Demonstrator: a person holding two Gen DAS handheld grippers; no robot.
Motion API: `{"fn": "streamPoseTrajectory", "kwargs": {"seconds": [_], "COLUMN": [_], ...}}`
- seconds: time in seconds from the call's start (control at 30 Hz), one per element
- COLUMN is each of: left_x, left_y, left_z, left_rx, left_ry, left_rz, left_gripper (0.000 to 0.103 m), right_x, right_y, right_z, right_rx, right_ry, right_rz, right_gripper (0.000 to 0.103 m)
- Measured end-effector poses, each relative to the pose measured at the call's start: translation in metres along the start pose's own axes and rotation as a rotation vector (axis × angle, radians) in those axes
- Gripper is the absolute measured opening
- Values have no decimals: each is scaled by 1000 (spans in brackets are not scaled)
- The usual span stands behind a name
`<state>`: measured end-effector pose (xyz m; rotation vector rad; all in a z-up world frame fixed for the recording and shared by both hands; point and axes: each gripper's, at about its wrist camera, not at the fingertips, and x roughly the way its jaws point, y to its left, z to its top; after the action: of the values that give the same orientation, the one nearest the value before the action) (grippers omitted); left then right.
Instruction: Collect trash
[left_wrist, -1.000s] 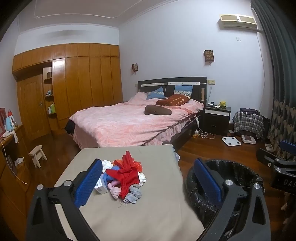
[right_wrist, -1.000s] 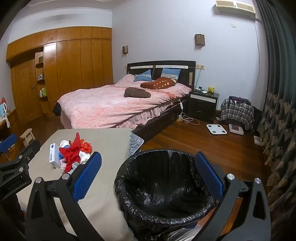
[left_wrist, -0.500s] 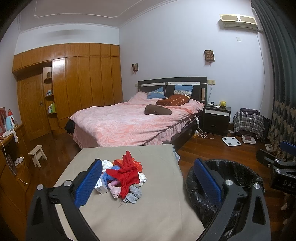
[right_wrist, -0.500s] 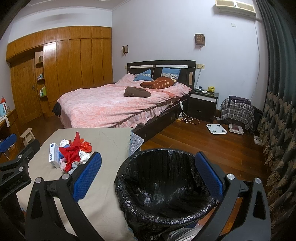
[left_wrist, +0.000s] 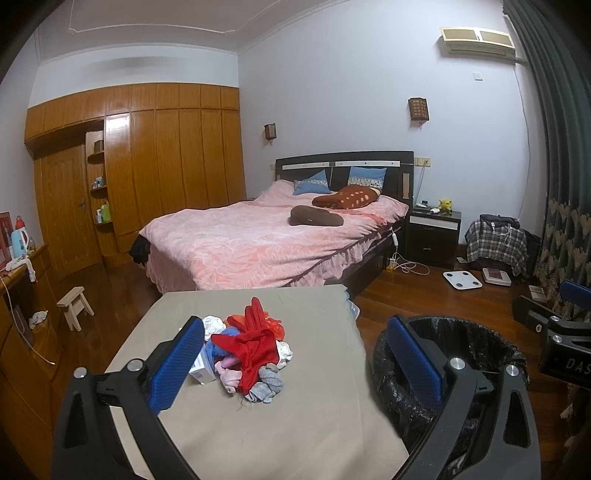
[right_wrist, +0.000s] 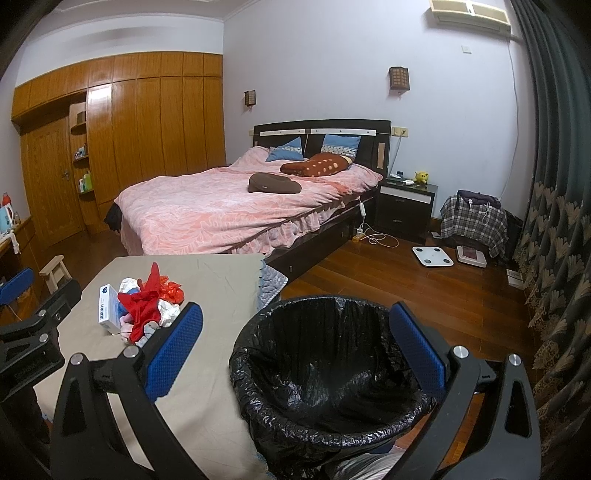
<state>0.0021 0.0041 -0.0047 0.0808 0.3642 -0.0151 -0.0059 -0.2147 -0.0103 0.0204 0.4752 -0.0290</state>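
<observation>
Left wrist view: fingers spread, empty, aimed at trash pile on surface, bin alongside for drop-off.

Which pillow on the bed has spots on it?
The reddish-brown pillow lying in front of the headboard is covered in pale dots. The two blue pillows behind it have only a patterned strip, and the dark brown cushion is plain.

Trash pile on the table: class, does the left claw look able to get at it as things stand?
Probably yes: the left claw is open, aimed at the trash pile, and nothing stands between them on the table.
</observation>
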Motion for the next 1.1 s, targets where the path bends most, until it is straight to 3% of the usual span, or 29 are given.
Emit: {"fn": "streamPoseTrajectory", "kwargs": {"seconds": [1.1], "left_x": [2], "left_y": [6], "left_z": [-7], "left_rx": [-5], "left_ry": [3], "left_rz": [2], "left_gripper": [97], "right_x": [2], "right_y": [1], "right_z": [1], "right_rx": [-1], "right_ry": [1], "right_rz": [-1], "right_gripper": [98]}}
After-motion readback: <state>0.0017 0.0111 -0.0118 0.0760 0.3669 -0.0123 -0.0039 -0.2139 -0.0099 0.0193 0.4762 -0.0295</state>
